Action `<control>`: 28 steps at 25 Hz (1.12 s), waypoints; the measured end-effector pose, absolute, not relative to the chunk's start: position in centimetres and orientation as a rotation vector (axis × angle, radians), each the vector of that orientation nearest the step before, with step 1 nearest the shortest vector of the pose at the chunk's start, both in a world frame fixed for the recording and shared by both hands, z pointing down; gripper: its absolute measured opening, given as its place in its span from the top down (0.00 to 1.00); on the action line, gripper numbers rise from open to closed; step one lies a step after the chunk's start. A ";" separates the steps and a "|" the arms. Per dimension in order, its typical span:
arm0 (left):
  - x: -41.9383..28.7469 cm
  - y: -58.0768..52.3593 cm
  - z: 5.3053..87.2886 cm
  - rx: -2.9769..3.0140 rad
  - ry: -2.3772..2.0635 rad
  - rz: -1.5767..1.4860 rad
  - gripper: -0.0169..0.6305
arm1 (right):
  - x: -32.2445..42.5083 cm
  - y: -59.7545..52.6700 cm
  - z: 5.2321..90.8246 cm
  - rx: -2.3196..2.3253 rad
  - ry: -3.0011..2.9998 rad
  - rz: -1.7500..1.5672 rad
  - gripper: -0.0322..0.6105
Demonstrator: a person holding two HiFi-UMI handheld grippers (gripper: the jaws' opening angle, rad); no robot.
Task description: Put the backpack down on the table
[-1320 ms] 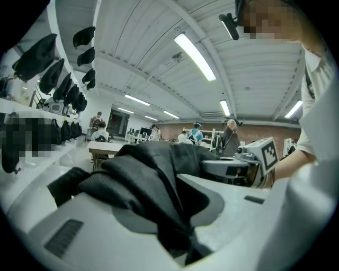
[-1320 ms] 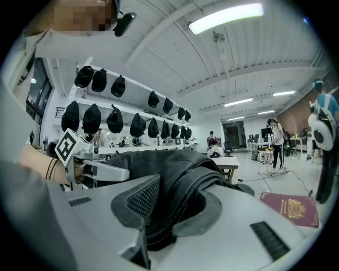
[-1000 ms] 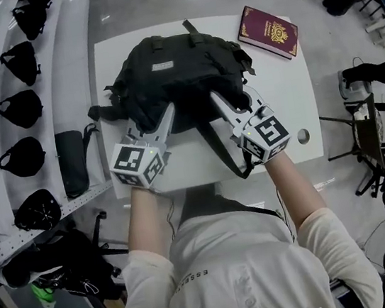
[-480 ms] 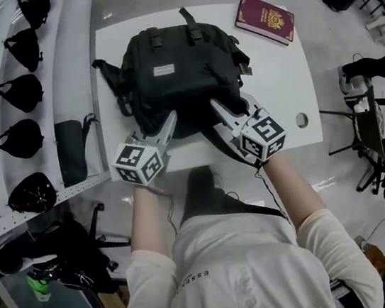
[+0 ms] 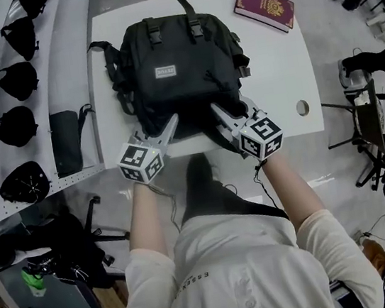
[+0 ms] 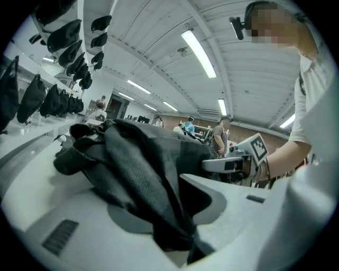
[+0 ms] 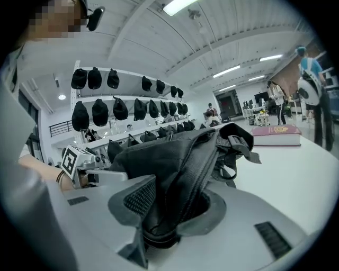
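Observation:
The black backpack [image 5: 179,65] lies flat on the white table [image 5: 276,65], top end away from me. Both grippers hold its near edge. My left gripper [image 5: 157,132] has a fold of the bag's fabric [image 6: 137,164] pinched between its jaws, which are opening. My right gripper [image 5: 233,113] likewise has dark fabric and mesh [image 7: 180,159] filling the gap between its jaws, and these are opening too. In the left gripper view the right gripper [image 6: 238,161] shows beyond the bag. In the right gripper view the left gripper [image 7: 90,172] shows at the left.
A maroon book [image 5: 264,6] lies at the table's far right corner. A round cable hole [image 5: 303,107] sits near the right edge. White shelves with black caps [image 5: 16,79] and a black pouch [image 5: 70,150] run along the left. A chair [image 5: 362,135] stands right.
The backpack has come down onto the table and spread flat, shifting away from me. Both grippers followed it down and forward, staying on its near edge.

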State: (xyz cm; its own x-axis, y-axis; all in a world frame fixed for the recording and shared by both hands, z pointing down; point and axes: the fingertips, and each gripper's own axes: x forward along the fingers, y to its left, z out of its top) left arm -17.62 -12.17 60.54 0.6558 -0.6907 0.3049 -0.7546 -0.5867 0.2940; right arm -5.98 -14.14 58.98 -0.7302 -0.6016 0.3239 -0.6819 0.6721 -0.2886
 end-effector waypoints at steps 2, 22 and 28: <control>-17.7 -12.0 60.7 2.493 -1.154 0.217 0.77 | -6.0 -14.0 59.2 1.049 -2.685 0.579 0.74; -21.7 -8.1 60.1 2.294 -1.535 0.336 0.51 | -1.7 -12.3 55.7 1.319 -2.516 0.297 0.59; -23.8 -7.0 56.5 2.234 -1.693 0.242 0.51 | -3.0 -11.5 51.0 1.269 -2.611 0.160 0.59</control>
State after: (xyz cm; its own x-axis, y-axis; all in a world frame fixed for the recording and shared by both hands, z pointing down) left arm -23.78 -6.98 56.51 0.2810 -0.9024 0.3267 -0.9577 -0.2420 0.1555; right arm -2.99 -11.51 50.95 -0.5969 -0.7604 0.2561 -0.7859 0.6183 0.0040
